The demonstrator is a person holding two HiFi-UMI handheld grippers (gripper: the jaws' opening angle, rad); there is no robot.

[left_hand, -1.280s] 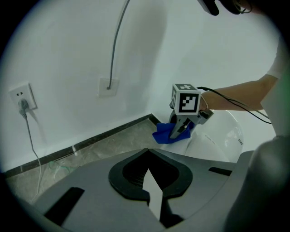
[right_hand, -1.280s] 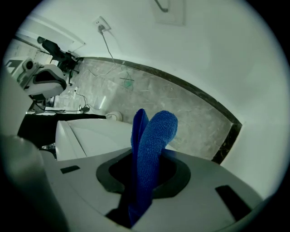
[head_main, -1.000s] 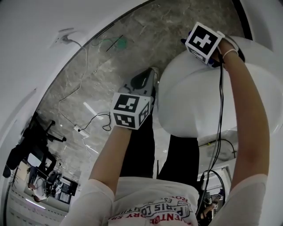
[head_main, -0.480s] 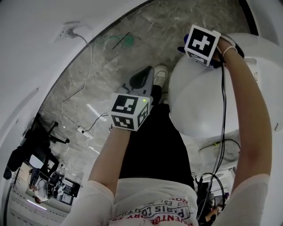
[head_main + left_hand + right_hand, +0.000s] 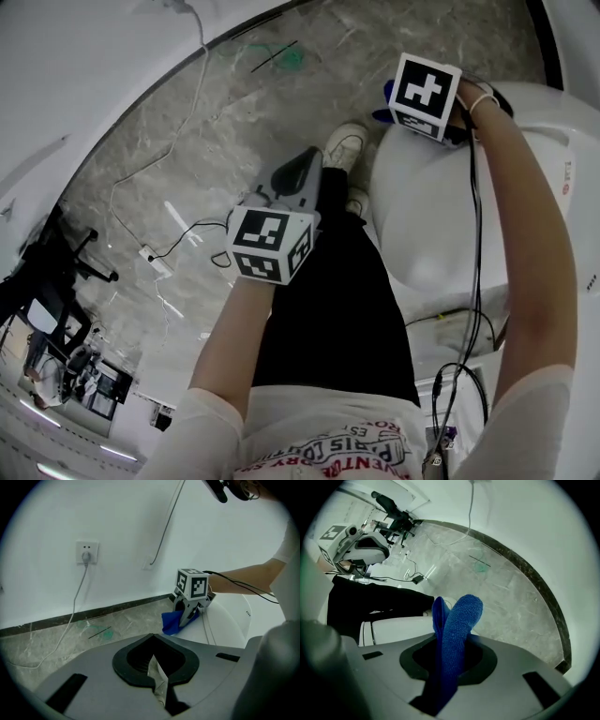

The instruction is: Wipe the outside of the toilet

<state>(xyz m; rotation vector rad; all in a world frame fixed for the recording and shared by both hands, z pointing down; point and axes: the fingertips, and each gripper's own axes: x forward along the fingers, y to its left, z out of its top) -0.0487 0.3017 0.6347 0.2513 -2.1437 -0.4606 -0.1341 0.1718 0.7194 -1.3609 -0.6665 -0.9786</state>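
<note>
Your right tool (image 5: 398, 108) was clamped on a blue cloth (image 5: 457, 620), which stood between its jaws as a folded wad and stuck out past the tips. You held that tool at the far end of the white toilet (image 5: 441, 216), with the cloth right at the curved outer edge of the bowl. No view showed for certain whether the fabric touched the porcelain. The toilet sat on the right of the scene, beside your leg in black trousers (image 5: 328, 300). Your left tool (image 5: 298, 178) hung to the left of the toilet, above that leg and near your white shoe (image 5: 345, 145), well apart from the cloth. Its jaws were drawn together with only a thin slit between them, and it gripped nothing. Beyond it lay the grey marbled floor (image 5: 234, 122), and a cable was plugged into a wall socket (image 5: 87, 551) on the far white wall.
</note>
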